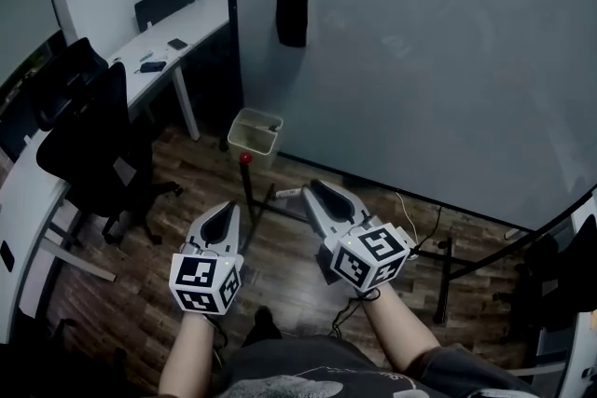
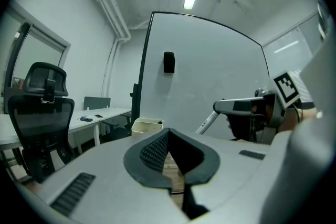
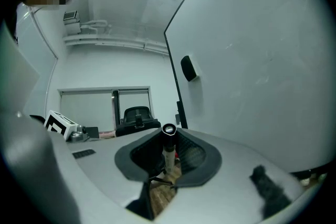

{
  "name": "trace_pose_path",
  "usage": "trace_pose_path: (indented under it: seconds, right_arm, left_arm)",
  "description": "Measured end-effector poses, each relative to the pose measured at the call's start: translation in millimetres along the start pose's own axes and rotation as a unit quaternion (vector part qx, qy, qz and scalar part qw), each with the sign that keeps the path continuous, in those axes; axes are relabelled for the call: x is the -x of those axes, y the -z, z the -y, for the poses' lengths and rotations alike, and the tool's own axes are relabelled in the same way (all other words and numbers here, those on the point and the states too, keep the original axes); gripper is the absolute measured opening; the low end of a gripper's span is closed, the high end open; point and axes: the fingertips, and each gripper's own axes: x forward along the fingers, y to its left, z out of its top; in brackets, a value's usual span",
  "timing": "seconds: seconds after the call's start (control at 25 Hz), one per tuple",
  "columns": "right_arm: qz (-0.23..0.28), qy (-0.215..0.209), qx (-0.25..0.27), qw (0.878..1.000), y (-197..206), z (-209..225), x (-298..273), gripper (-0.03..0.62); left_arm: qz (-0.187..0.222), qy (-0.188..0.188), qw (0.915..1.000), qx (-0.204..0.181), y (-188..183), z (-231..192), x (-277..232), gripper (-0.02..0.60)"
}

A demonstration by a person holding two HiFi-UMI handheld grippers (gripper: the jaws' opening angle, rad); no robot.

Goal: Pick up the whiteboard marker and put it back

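The right claw (image 3: 169,138) was pinching the white whiteboard marker with a black cap (image 3: 168,152) across its barrel. Its pads pressed on both sides of the barrel, and the cap showed just at the claw's tips. In the head view the white end of the marker stuck out sideways from the tips, toward the left claw. I think this cross grip kept the marker from turning while it was carried, and it left one end free to be pushed into a holder.

The left claw (image 2: 168,135) was pressed together with nothing between its pads. It was beside the right one but apart from it, and it seemed to have no work in this step.

Both claws were in the air above the dark wooden floor (image 1: 140,247), in front of the large pale whiteboard on a black stand (image 1: 420,61). A small black rectangular box (image 1: 292,17) was fixed high on the board, but I could not tell if it was the marker's place. A cream waste bin (image 1: 254,130) stood at the foot of the board.

The marker was already picked up, so only the putting back was not yet done.
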Motion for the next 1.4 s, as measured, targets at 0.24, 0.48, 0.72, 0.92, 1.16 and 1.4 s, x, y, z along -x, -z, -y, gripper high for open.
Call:
trace_pose_path:
  seconds: [0.24, 0.48, 0.72, 0.92, 1.16, 1.4]
  right_arm:
    - [0.010, 0.013, 0.002, 1.000, -14, 14, -45, 0.080]
    - [0.011, 0.023, 0.002, 1.000, -17, 22, -89, 0.081]
    - [0.012, 0.035, 0.007, 0.999, -14, 29, -128, 0.080]
    - [-0.007, 0.060, -0.003, 0.998, 7, 43, -152, 0.081]
    - [-0.018, 0.080, -0.008, 0.997, 25, 50, -170, 0.080]
    - [-0.026, 0.097, -0.021, 0.995, 43, 57, -174, 0.080]
  left_arm:
    - [0.002, 0.010, 1.0000, 0.001, -12, -32, -29, 0.012]
    - [0.008, 0.017, 0.9998, 0.001, -22, -67, -54, 0.014]
    - [0.006, 0.027, 0.9996, 0.005, -21, -97, -79, 0.014]
    - [0.000, 0.041, 0.9991, 0.006, -16, -115, -95, 0.014]
    - [-0.011, 0.049, 0.9987, 0.006, -9, -133, -109, 0.014]
    - [-0.020, 0.058, 0.9981, 0.009, 0, -138, -112, 0.014]
